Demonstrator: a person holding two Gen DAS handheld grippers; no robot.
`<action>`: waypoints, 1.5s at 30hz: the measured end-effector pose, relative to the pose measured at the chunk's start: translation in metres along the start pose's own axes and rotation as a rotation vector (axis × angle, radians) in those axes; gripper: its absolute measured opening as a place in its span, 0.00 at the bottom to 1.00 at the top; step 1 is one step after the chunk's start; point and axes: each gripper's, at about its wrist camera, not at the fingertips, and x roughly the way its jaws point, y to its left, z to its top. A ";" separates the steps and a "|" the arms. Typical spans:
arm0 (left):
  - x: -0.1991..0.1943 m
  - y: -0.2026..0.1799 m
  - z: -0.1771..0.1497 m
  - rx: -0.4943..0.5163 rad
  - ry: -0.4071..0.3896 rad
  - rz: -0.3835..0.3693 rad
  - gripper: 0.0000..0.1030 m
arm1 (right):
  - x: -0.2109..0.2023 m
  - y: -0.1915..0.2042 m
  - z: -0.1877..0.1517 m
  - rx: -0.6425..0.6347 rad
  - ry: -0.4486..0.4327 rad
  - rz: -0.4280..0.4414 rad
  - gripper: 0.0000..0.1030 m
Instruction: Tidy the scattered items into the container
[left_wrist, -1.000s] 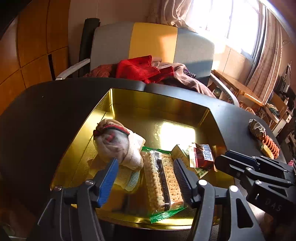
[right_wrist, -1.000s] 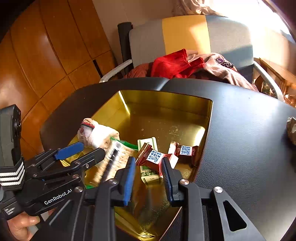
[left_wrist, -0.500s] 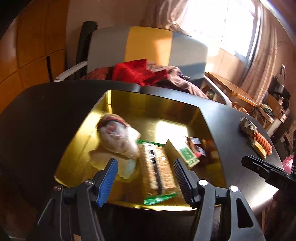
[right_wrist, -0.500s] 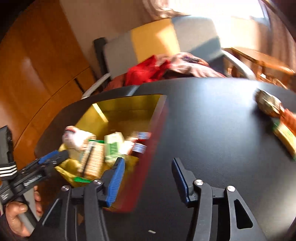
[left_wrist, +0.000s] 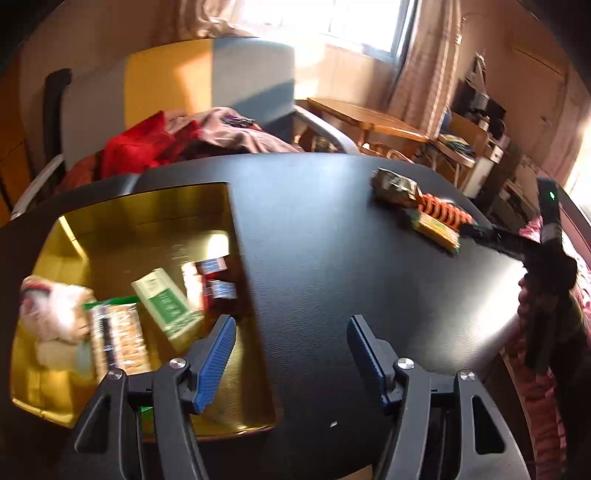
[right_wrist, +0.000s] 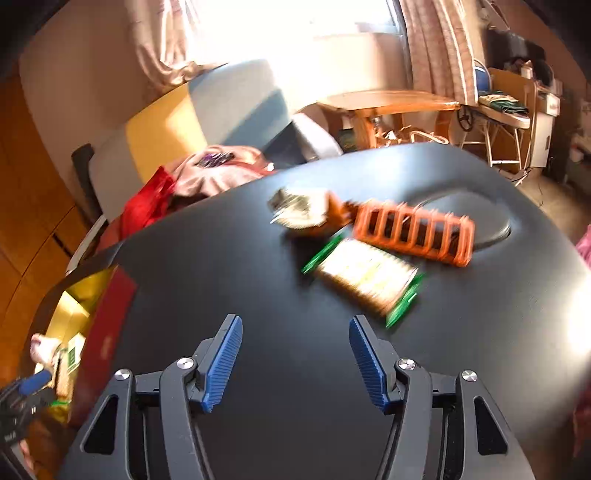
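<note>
The gold tin (left_wrist: 155, 218) already holds crackers (left_wrist: 118, 339) and some packets, but right of it a cracker pack (right_wrist: 365, 277), orange rack (right_wrist: 413, 232) and foil wad (right_wrist: 299, 206) sit out on the table (right_wrist: 258, 280). Looks like mid-job, with the right gripper (right_wrist: 295, 360) wide open, empty and pointed at the pack, which wants a pinch across it. The left gripper (left_wrist: 290, 360) is open and empty too. Only the left view sees inside the tin.

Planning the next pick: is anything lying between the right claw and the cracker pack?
No. In the right wrist view only bare black table lies between the open right claw and the cracker pack.
</note>
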 end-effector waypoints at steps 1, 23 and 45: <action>0.005 -0.007 0.002 0.014 0.009 -0.010 0.62 | 0.005 -0.006 0.006 -0.002 0.005 -0.012 0.61; 0.090 -0.075 0.050 0.103 0.117 -0.082 0.62 | 0.071 -0.014 0.017 -0.154 0.219 0.288 0.57; 0.194 -0.158 0.107 0.321 0.160 -0.111 0.62 | 0.101 -0.108 0.101 -0.097 0.218 0.095 0.65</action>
